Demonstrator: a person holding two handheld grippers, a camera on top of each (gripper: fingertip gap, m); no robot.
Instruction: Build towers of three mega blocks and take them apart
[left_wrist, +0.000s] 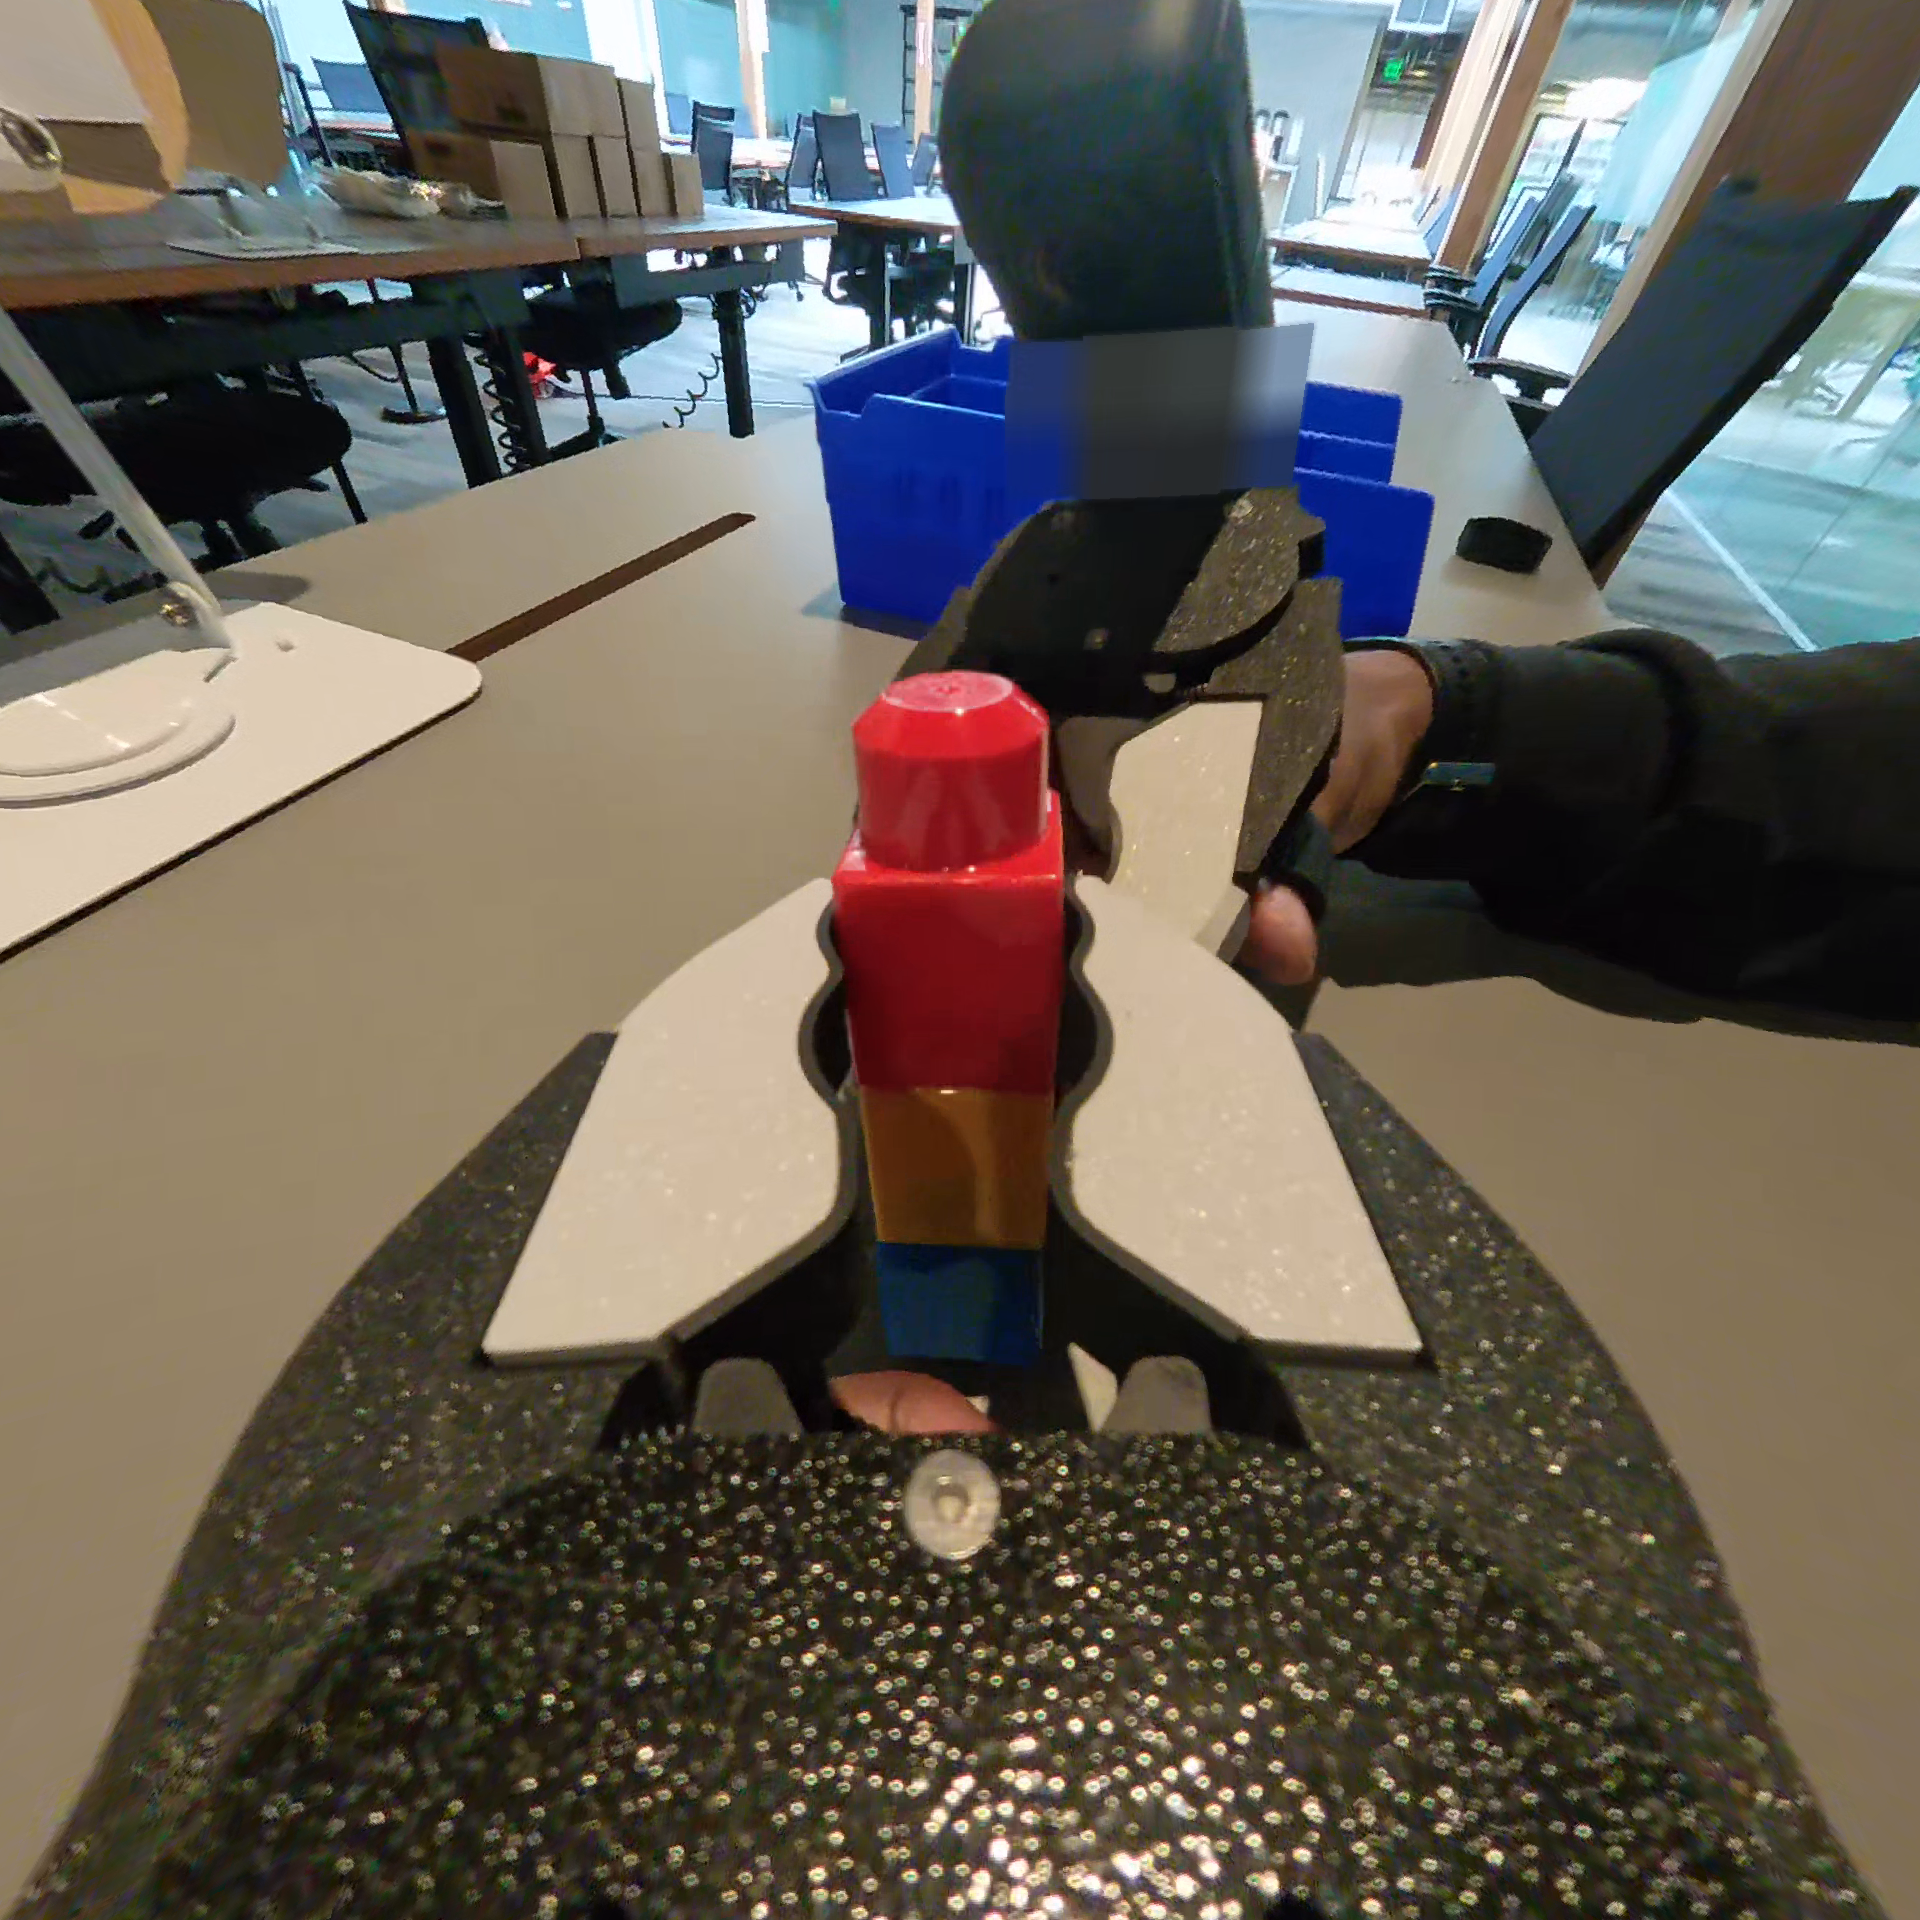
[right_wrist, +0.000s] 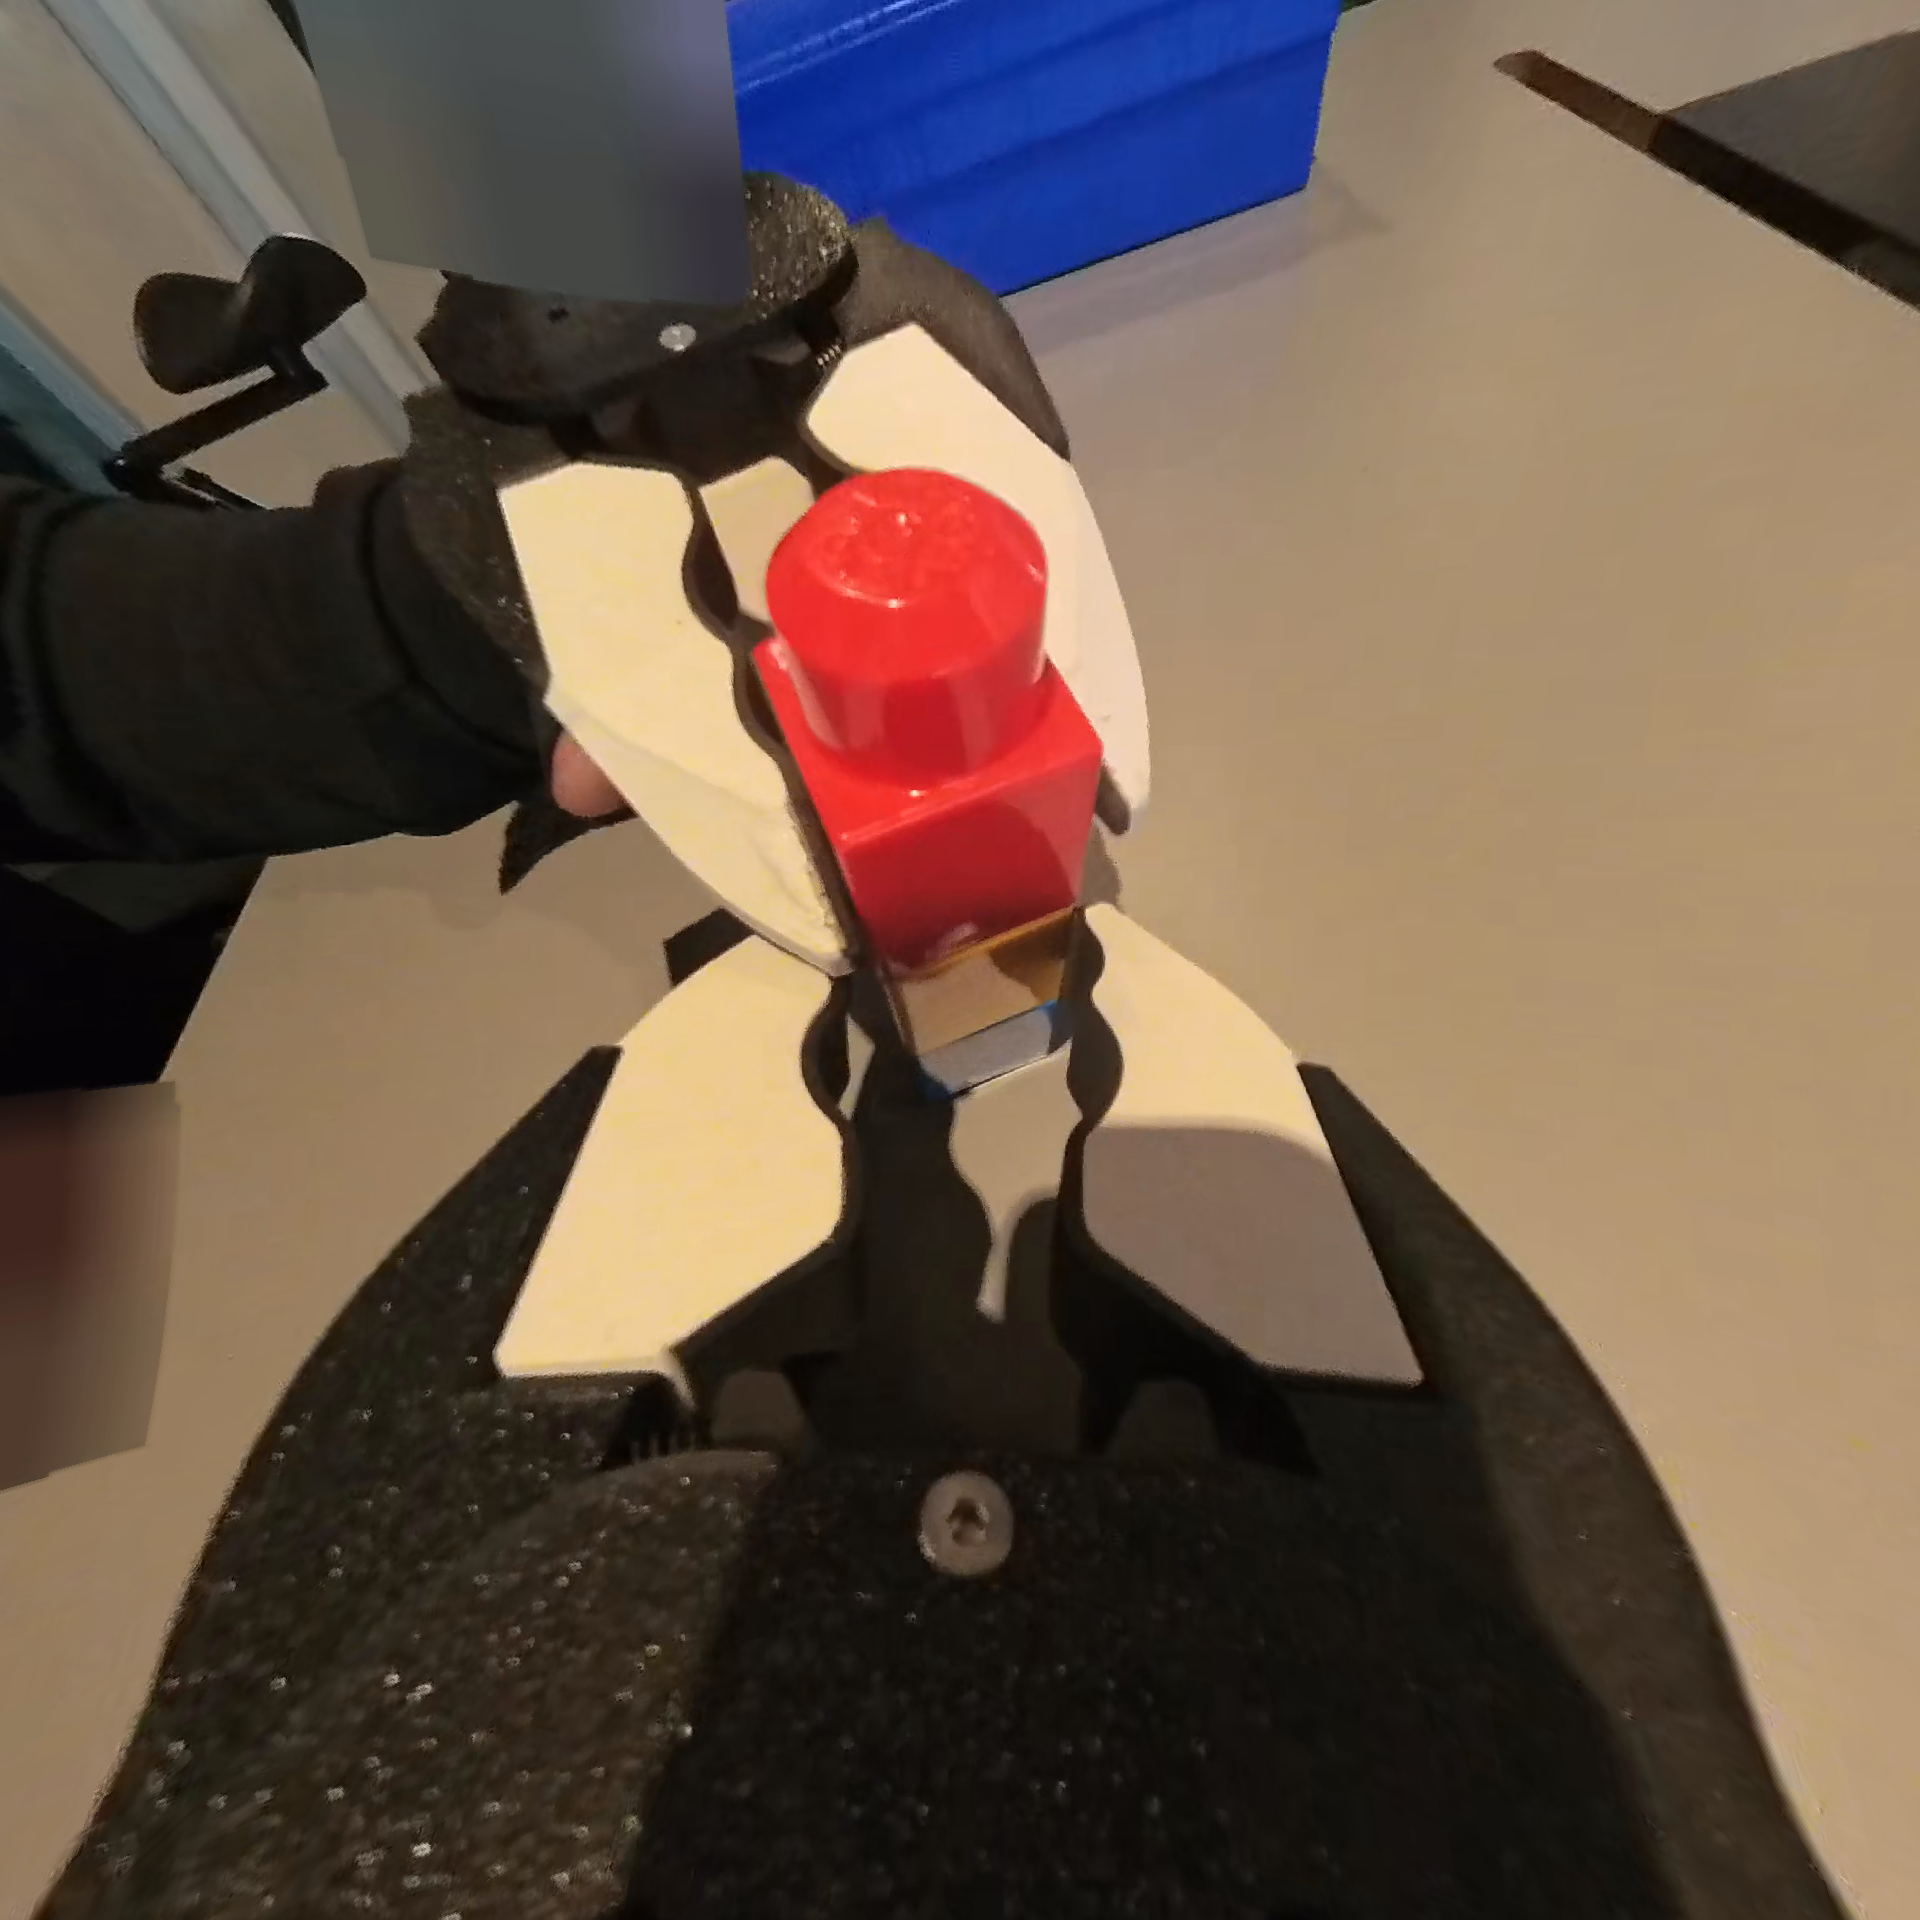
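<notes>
Right wrist view: claw (right_wrist: 961, 971) hides most of blue block (right_wrist: 992, 1055).

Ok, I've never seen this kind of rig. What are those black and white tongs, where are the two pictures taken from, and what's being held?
They are hand-held grippers, one in each of a person's hands, each carrying its own camera looking along its fingers. The left gripper is clamped on a tower of three blocks: red block on top, orange block in the middle, blue block below. The right gripper sits close against the tower; its grip is unclear. Behind them, a blue bin stands on the grey table.
</notes>
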